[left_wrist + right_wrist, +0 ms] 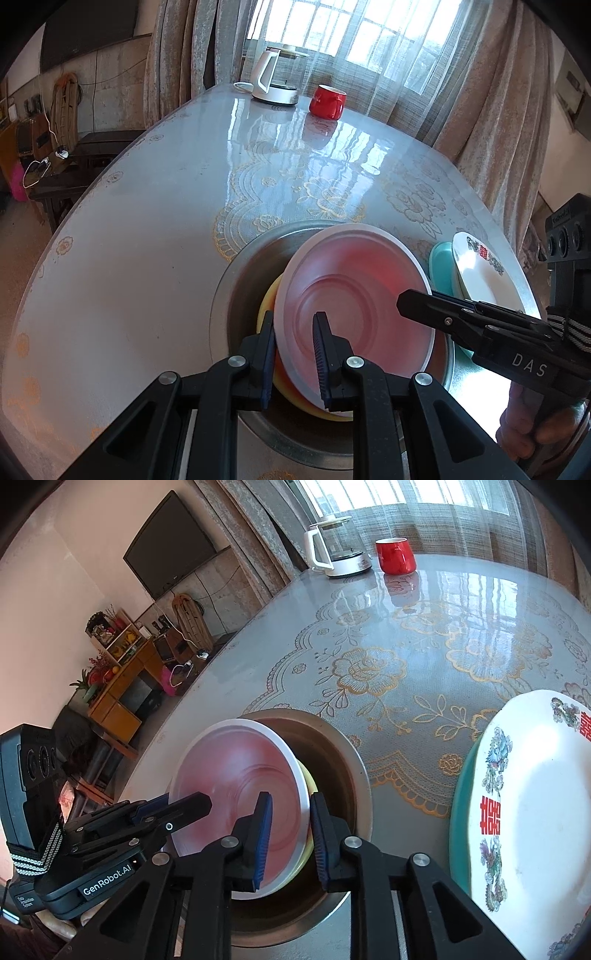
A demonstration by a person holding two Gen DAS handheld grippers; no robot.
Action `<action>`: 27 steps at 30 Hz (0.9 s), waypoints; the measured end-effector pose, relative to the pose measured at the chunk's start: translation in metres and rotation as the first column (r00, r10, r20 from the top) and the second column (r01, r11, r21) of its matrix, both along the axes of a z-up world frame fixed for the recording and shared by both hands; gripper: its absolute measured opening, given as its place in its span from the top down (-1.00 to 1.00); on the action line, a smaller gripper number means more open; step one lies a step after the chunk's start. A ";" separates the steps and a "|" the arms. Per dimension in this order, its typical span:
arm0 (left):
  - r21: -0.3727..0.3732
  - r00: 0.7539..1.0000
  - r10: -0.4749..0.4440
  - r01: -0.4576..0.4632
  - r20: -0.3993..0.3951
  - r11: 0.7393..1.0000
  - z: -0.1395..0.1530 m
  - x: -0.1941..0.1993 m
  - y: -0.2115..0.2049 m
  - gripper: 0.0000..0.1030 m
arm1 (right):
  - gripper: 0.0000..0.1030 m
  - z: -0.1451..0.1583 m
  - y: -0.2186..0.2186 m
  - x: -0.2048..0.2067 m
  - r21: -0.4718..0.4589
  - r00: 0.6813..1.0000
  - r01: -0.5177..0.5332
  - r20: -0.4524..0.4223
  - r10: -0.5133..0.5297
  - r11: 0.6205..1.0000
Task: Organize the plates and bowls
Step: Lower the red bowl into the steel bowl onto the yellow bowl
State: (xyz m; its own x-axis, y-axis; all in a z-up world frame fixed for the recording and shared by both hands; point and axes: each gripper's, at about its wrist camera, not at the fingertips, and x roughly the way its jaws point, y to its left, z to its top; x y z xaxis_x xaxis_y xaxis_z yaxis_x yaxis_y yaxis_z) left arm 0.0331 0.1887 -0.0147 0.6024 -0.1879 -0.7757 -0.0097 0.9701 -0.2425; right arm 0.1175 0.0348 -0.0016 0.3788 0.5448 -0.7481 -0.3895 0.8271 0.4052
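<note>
black left gripper [295,363], blue ribbed pads [320,365], silver screws.

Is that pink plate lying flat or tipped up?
Tipped up: the pink plate stands on edge in the metal basin, leaning on a yellow dish.

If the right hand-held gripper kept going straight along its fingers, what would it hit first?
Probably the pink plate: its rim already sits between the right hand-held gripper's fingers. Beyond that lie the yellow dish and the steel basin's inside wall, though depth is hard to judge.
</note>
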 end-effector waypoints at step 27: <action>0.067 0.999 0.019 -0.022 0.041 0.997 0.005 -0.012 -0.004 0.48 | 0.43 0.006 -0.010 -0.030 -0.024 0.998 0.063 0.032 -0.062 0.998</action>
State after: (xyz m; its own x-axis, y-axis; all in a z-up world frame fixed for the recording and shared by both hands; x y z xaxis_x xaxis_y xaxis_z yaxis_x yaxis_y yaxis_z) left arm 0.0214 0.1845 -0.0100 0.6367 -0.1230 -0.7613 -0.0212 0.9840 -0.1767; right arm 0.0873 0.0251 0.0043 0.4349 0.5008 -0.7483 -0.3485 0.8599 0.3730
